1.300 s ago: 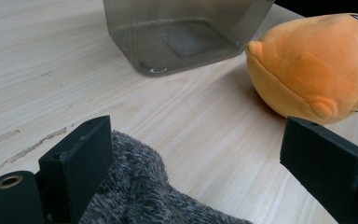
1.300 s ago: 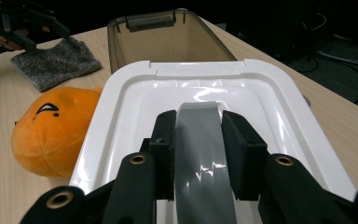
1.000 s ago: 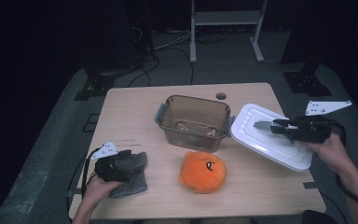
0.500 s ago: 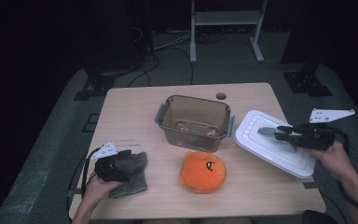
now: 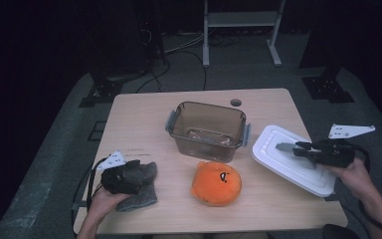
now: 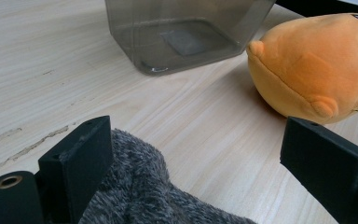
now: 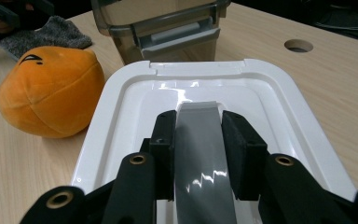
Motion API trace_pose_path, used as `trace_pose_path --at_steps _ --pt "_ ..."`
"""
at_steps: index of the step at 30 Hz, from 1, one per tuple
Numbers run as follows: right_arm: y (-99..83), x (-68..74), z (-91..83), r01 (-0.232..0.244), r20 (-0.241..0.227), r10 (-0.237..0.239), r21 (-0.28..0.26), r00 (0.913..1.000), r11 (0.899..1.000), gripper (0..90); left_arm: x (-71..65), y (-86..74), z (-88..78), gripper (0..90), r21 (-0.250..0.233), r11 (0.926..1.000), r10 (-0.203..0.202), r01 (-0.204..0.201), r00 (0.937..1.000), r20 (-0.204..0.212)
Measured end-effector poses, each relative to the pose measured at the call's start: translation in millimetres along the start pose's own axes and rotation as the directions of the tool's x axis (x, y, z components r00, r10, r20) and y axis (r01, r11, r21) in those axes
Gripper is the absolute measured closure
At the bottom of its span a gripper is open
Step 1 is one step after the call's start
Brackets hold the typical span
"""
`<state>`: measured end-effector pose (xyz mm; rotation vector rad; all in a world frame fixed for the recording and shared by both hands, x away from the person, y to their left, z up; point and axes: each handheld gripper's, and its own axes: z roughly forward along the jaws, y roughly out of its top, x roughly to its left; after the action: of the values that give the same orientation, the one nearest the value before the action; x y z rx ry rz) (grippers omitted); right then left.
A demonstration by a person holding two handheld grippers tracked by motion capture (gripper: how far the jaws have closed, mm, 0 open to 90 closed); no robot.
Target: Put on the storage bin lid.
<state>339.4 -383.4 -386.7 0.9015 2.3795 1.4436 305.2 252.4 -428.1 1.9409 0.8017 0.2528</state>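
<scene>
I am working at a light wooden table (image 5: 144, 119) with a round hole (image 5: 236, 102) near its far edge. Around it, grey carpet floor (image 5: 54, 164) is lying; behind, the room is staying dark, with a white metal stand (image 5: 241, 20) and black cables (image 5: 179, 47).

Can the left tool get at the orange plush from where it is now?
Probably yes. The left tool sits open over the grey cloth, and bare table lies between it and the plush, with nothing in between.

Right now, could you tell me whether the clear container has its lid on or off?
Off. The clear container stands open-topped, and its white lid lies flat on the table beside it.
</scene>
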Motion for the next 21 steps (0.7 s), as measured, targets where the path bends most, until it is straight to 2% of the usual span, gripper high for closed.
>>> trace_pose_path --at_steps 21 --pt "-20.8 3.3 22.6 -0.020 -0.032 0.021 0.020 0.9993 1.000 65.7 -0.4 0.1 -0.4 9.0 -0.005 1.0000 -0.001 0.001 1.0000 0.001"
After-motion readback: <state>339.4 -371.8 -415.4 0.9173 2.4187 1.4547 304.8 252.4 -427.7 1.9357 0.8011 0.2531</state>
